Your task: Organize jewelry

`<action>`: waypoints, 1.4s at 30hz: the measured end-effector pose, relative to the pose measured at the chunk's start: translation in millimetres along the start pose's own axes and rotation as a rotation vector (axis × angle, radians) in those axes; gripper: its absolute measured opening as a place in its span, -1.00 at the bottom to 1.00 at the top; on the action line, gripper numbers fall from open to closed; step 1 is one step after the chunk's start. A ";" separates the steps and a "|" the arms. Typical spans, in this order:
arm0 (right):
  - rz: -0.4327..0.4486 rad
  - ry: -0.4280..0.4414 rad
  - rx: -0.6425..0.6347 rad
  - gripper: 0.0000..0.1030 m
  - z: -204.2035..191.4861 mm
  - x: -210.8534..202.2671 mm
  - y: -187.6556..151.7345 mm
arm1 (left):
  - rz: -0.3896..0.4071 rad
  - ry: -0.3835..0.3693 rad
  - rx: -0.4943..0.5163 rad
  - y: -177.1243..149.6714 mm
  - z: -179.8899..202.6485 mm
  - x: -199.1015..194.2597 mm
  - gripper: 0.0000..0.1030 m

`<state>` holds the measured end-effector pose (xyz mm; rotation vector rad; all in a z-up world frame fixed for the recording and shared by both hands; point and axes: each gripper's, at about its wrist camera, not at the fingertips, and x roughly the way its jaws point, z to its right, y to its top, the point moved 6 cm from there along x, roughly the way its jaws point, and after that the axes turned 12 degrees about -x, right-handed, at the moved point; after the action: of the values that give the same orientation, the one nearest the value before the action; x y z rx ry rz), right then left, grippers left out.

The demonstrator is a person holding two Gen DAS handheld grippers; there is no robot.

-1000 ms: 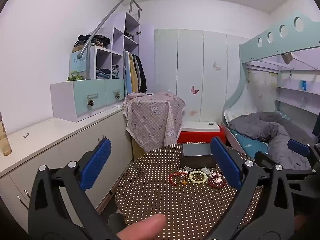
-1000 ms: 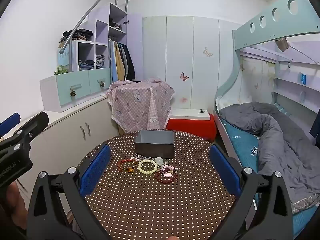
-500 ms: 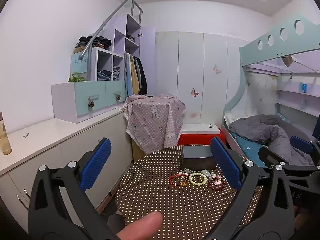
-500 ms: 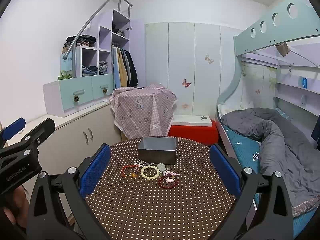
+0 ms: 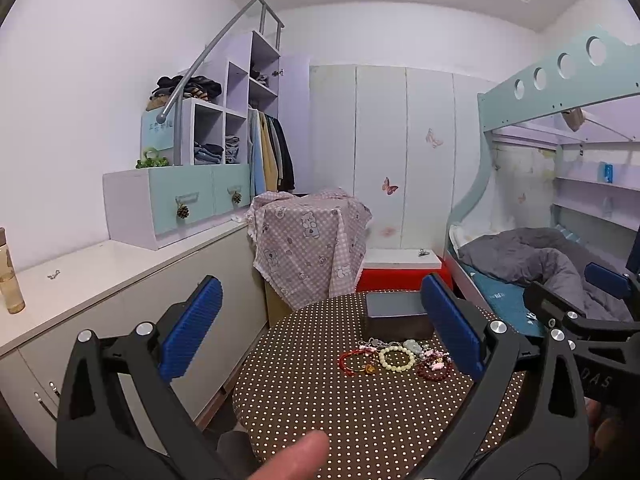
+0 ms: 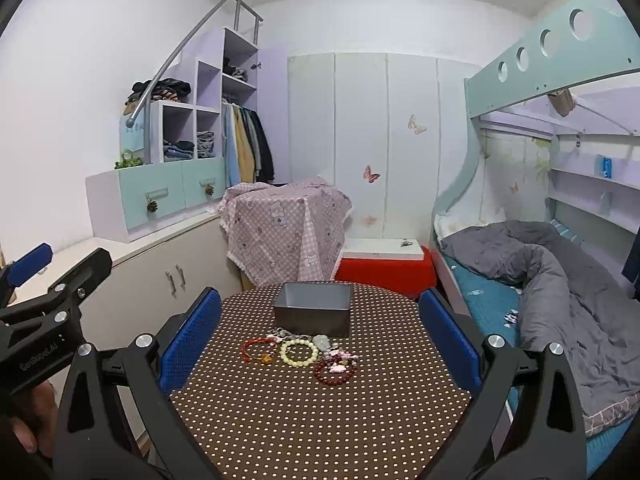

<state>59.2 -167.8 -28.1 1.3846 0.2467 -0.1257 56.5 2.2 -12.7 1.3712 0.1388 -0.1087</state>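
Observation:
Several bracelets lie in a cluster on a round table (image 6: 320,420) with a brown dotted cloth: a red string bracelet (image 6: 256,350), a cream bead bracelet (image 6: 299,353), a dark red bead bracelet (image 6: 335,372) and small pale pieces. A grey open box (image 6: 314,314) stands just behind them. The same cluster shows in the left wrist view, with the cream bracelet (image 5: 396,358) and the box (image 5: 398,316). My left gripper (image 5: 320,332) is open and empty, held above the table's near left. My right gripper (image 6: 318,336) is open and empty, above the near edge.
A long white cabinet (image 5: 100,280) runs along the left wall with a bottle (image 5: 10,280) on it. A cloth-covered stand (image 6: 286,228) and a red box (image 6: 384,268) stand behind the table. A bunk bed (image 6: 560,280) with a grey duvet fills the right.
Both grippers have tilted up and drawn back slightly, so the jewelry sits lower in both views. Both stay open and empty.

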 end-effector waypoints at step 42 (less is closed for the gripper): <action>-0.388 0.093 0.077 0.85 45.2 136.4 -128.4 | -0.480 0.113 0.105 -143.9 -24.6 184.5 0.89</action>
<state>165.8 -228.1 -176.8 1.4073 0.5921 -0.3961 215.0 -1.1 -186.6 1.4266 0.5633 -0.4444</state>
